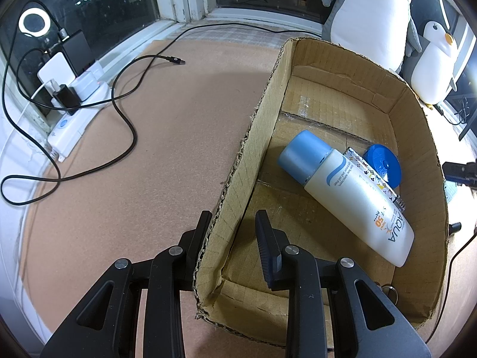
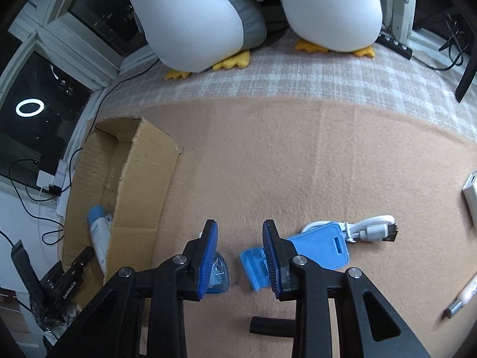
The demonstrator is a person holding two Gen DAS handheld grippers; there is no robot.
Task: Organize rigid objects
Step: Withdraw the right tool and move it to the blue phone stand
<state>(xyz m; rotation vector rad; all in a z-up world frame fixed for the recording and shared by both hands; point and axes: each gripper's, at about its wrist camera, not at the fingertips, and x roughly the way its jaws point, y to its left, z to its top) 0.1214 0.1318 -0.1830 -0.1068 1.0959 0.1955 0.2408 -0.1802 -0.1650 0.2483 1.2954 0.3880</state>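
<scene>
Left gripper: I had the left gripper point(image 1: 235, 223) parted, its two black fingers straddling the near left wall of the open brown cardboard box point(image 1: 262, 137); one finger stood outside the wall, the other inside. I could not tell whether either finger touched the cardboard. It held nothing.

Right gripper: I had the right gripper point(image 2: 240, 232) spread wide over the tan felt mat point(image 2: 298, 155), gripping nothing.

Box contents: the white sunscreen bottle with a pale blue cap point(image 1: 345, 197) lay on its side on the box floor, cap toward the far end. A thin patterned tube point(image 1: 374, 180) lay along its right side, touching it. A round blue lid point(image 1: 383, 165) sat just beyond that, near the right wall.

Box from the right wrist view: it stood at the left edge of the mat, and I saw the bottle point(image 2: 98, 232) through a gap in its wall.

Loose on the mat: a flat blue plastic case point(image 2: 320, 247) lay partly behind my right finger, a coiled white cable point(image 2: 366, 228) touching its far end. A small clear blue piece point(image 2: 219, 277) lay by my left finger. A short black cylinder point(image 2: 271, 326) lay nearer the camera. A pen point(image 2: 462, 298) lay at the right edge.

Background: two plush penguins point(image 2: 193, 21) sat on the far edge, on grey plaid cloth point(image 2: 298, 74).
</scene>
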